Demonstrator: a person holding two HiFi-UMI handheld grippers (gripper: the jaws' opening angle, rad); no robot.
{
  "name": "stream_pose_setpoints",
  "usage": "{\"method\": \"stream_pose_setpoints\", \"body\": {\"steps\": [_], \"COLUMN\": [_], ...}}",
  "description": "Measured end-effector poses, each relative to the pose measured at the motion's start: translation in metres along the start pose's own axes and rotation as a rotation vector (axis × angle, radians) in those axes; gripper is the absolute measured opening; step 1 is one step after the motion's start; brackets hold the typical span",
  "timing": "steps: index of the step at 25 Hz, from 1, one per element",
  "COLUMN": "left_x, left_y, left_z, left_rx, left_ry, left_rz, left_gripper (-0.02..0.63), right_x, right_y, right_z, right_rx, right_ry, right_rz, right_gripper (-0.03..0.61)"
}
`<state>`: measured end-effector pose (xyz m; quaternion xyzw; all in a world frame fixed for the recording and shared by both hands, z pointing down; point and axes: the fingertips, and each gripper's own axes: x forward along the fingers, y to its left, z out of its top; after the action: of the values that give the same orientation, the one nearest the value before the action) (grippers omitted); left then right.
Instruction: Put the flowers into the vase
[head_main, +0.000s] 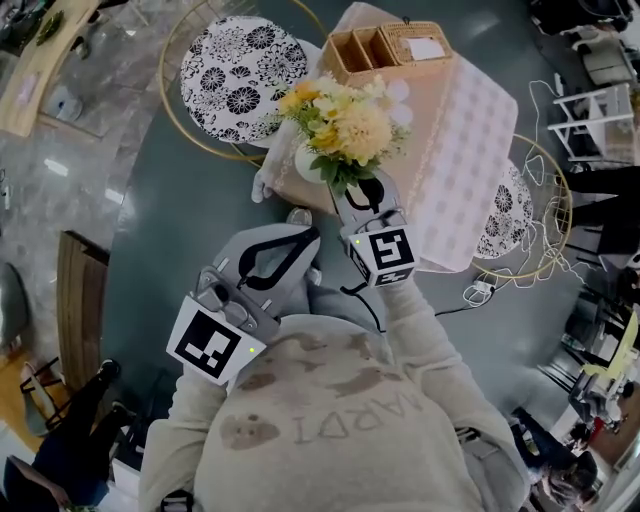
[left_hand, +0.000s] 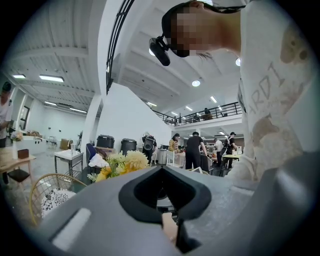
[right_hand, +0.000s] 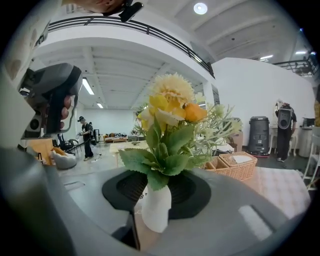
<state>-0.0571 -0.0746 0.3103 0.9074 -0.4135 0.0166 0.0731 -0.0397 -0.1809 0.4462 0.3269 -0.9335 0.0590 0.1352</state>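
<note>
A bunch of yellow and cream flowers (head_main: 350, 125) with green leaves stands in a small white vase (head_main: 306, 163) near the front edge of the cloth-covered table (head_main: 455, 140). My right gripper (head_main: 365, 190) sits just right of the vase, its tip under the blooms, jaws together. In the right gripper view the vase (right_hand: 156, 207) and flowers (right_hand: 172, 107) fill the centre, very close. My left gripper (head_main: 290, 250) is held back near the person's chest, shut and empty. The flowers (left_hand: 122, 164) show beyond it in the left gripper view.
Wicker baskets (head_main: 385, 48) stand at the table's far end. A patterned round seat in a gold hoop (head_main: 243, 75) is to the left of the table, and another (head_main: 505, 215) is at its right. Cables (head_main: 490, 285) lie on the floor. People stand far off.
</note>
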Motion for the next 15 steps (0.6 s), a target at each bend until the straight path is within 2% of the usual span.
{"method": "stream_pose_setpoints", "body": {"steps": [6,15], "left_x": [-0.001,-0.004], "left_y": [-0.005,-0.007], "left_z": [0.0,-0.001], "left_rx": [-0.004,-0.007], "left_ry": [-0.004,-0.007], "left_rz": [0.007,0.026], "left_gripper": [0.0,0.0], "right_x": [-0.002,0.008], "right_y": [-0.004,0.005], "right_z": [0.003,0.003], "right_rx": [-0.065,-0.059], "right_ry": [0.032,0.069], "right_rz": [-0.055,-0.041], "right_gripper": [0.156,0.18]}}
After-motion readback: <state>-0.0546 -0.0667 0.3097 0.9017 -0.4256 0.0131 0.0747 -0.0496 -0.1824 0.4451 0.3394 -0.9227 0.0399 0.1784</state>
